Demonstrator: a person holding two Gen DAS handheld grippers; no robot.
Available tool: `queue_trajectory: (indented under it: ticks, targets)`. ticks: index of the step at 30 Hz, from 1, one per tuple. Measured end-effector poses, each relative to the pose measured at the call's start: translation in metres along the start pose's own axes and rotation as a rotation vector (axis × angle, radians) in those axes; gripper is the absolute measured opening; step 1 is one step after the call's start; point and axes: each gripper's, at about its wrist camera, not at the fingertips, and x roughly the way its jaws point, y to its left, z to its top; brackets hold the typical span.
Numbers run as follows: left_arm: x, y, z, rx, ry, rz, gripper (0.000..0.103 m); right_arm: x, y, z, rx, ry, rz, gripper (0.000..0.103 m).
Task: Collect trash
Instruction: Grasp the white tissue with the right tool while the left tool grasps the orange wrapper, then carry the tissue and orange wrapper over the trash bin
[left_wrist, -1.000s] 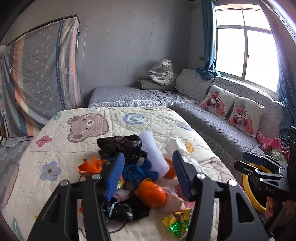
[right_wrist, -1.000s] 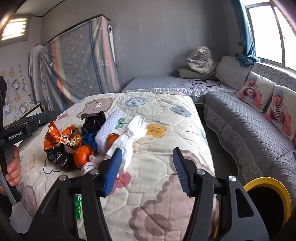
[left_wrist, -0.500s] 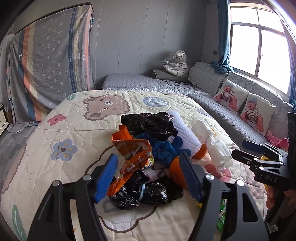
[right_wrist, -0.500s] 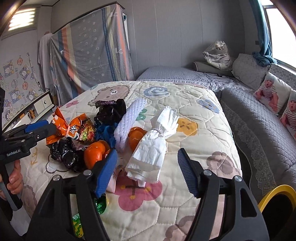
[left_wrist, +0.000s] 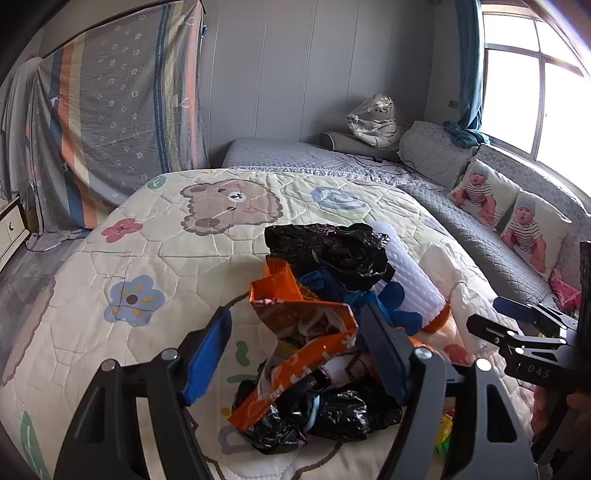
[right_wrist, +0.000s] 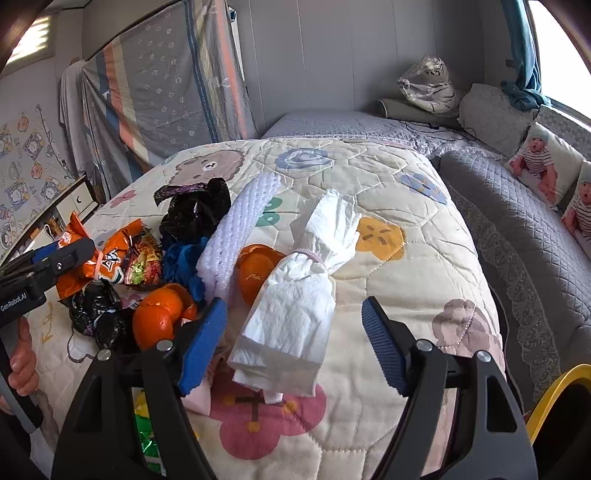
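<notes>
My right gripper (right_wrist: 291, 339) hangs over the patterned quilt (right_wrist: 406, 280) with its jaws apart; they have just been opening, and nothing is pressed between the blue pads. Between them I see the tied white tissue bundle (right_wrist: 295, 306), lying flat. To its left sits the trash heap: orange peel (right_wrist: 255, 269), a white knitted roll (right_wrist: 240, 229), a black plastic bag (right_wrist: 195, 210), blue crumpled material (right_wrist: 181, 262), an orange snack wrapper (right_wrist: 107, 254), another black bag (right_wrist: 96, 310) and an orange (right_wrist: 159, 314). My left gripper (right_wrist: 40, 269) enters at the far left edge, a hand (right_wrist: 22, 365) below it. A yellow rim (right_wrist: 554, 395) shows lower right.
</notes>
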Motion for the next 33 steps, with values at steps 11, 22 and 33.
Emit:
queue_trajectory:
  ticks: [11,22,33]
  targets:
    - [0.027,-0.001,0.005,0.004,0.060,-0.011,0.046,0.034,-0.012,0.003,0.057,0.126,0.043,0.050]
    - [0.027,0.004,0.006,-0.023,0.049,-0.002,0.031,0.030,-0.006,0.002,0.022,0.122,0.040,0.025]
    - [0.008,0.008,0.014,-0.039,-0.024,-0.002,0.027,0.005,0.000,0.009,0.001,0.033,0.001,0.019]
